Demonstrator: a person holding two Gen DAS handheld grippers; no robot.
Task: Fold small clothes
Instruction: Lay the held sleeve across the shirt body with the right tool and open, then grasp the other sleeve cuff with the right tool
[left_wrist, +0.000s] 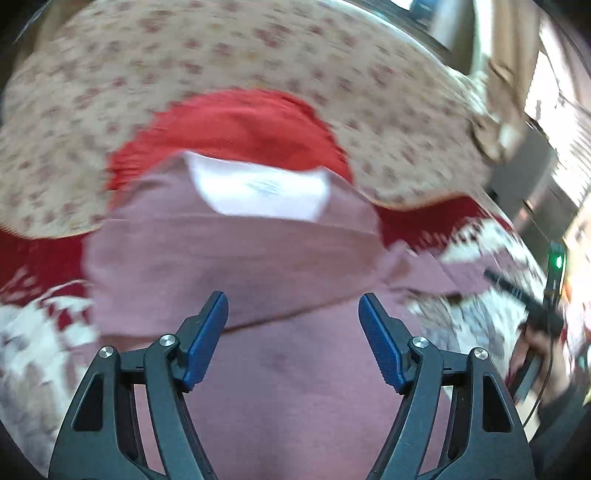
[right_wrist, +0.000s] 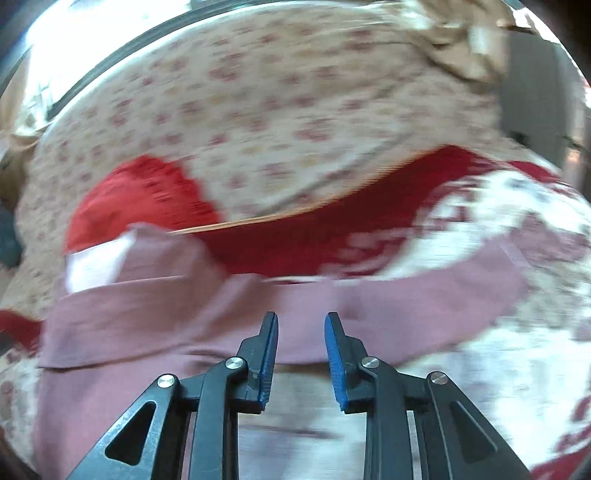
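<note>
— Mauve knit garment across the middle and lower part of the left wrist view, folded over once, white label at its upper edge. Blurred throughout, so no fine detail.

— Left hand-held gripper spread wide above that cloth, nothing between the blue pads. Right hand-held gripper parted more narrowly, also empty, over the garment's lower hem in the right wrist view.

— Risks?

— Pinching more than one layer, likely, given the fold right ahead of the left fingertips. Snagging the red patterned cloth underneath too, since both lie touching.

— And dragging?

— Probably; soft knit, loose on a cloth-covered surface, apt to bunch or unfold if pulled from one side only.

— Room to move?

— Floral beige fabric filling the upper half of both views, its hem overlapping the red one just above the garment. Little bare space upward. Right edge of the left view crowded: other hand and dark tool near the sleeve. More room toward lower left.
</note>
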